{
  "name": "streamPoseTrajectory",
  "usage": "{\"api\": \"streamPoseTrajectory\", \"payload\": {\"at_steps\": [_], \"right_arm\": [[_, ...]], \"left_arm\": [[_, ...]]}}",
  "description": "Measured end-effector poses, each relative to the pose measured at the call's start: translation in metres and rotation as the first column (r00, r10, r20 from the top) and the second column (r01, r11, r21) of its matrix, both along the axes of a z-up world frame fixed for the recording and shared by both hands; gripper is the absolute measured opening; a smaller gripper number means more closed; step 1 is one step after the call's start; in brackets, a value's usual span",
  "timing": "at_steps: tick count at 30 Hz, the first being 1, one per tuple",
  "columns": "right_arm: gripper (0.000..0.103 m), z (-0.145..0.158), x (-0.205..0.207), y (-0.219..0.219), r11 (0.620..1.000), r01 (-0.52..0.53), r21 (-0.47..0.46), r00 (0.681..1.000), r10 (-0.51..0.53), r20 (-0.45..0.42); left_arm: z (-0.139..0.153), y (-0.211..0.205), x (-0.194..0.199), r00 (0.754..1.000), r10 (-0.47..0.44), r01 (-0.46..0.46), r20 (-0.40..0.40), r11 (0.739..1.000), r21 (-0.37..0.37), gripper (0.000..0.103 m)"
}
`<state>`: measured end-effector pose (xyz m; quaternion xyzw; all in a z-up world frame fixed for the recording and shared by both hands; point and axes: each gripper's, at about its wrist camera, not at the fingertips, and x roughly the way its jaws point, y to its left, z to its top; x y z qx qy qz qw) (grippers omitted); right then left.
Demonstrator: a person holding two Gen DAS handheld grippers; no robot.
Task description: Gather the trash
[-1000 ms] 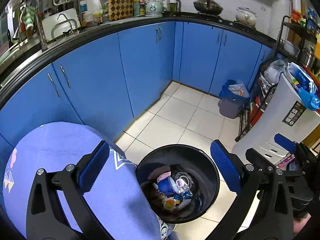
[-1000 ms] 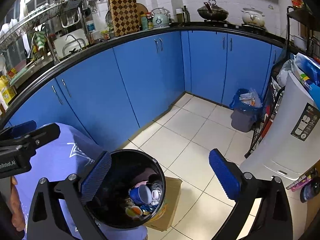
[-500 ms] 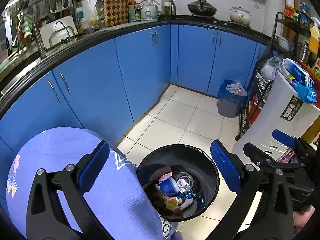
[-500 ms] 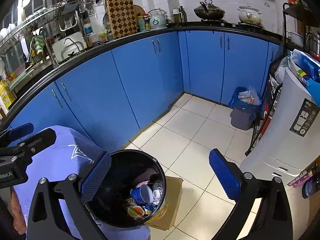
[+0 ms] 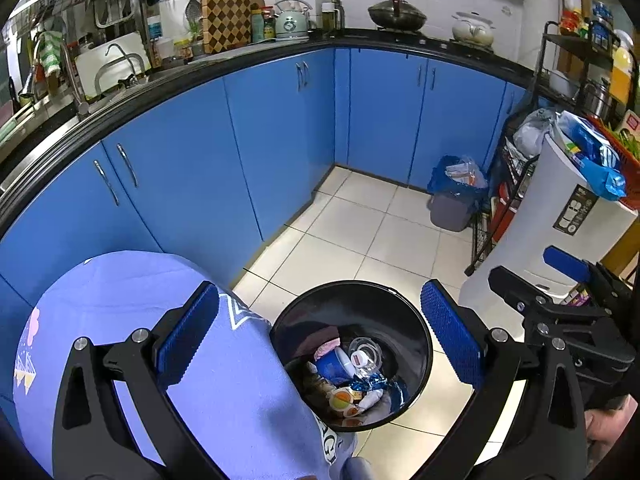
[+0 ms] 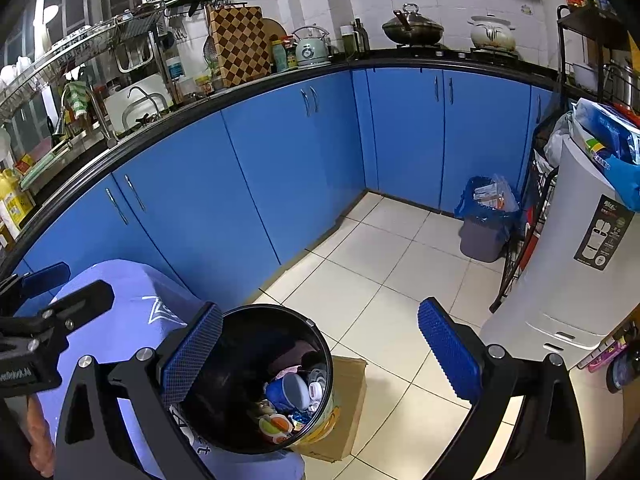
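A round black trash bin (image 5: 400, 300) stands on the tiled floor below me, holding several pieces of trash (image 5: 352, 376): a blue cup, a clear lid, wrappers. My left gripper (image 5: 320, 340) hangs open above it with nothing between its blue pads. In the right wrist view the same bin (image 6: 280, 320) sits at lower left, and my right gripper (image 6: 320, 356) is open and empty above its right rim. The right gripper (image 5: 568, 280) also shows at the right edge of the left wrist view; the left gripper (image 6: 44, 292) shows at the left edge of the right one.
A table under a lilac cloth (image 5: 120, 304) stands left of the bin. A cardboard box (image 6: 348, 400) lies beside the bin. Blue cabinets (image 5: 280, 140) curve around the floor. A grey bin with a blue bag (image 5: 456, 196), a wire rack and a white appliance (image 5: 568, 216) crowd the right.
Both cameras have risen and tipped up slightly, so the bin sits a little lower in each view. Both grippers stay open and the bin's contents are unchanged.
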<state>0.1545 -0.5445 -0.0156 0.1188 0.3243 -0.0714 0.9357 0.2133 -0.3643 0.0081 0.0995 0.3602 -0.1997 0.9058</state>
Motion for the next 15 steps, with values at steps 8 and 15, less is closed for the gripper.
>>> {"api": "streamPoseTrajectory", "payload": {"at_steps": [8, 15], "right_arm": [[0.096, 0.0034, 0.0006, 0.0017, 1.0, -0.005, -0.003, 1.0, 0.005, 0.0], [0.096, 0.0045, 0.0015, 0.0048, 1.0, -0.005, -0.008, 1.0, 0.005, -0.003]], "left_arm": [[0.005, 0.003, -0.0045, 1.0, -0.006, 0.005, 0.027, 1.0, 0.008, 0.1], [0.0081, 0.0051, -0.0063, 0.999, -0.012, 0.011, 0.035, 1.0, 0.004, 0.099]]}}
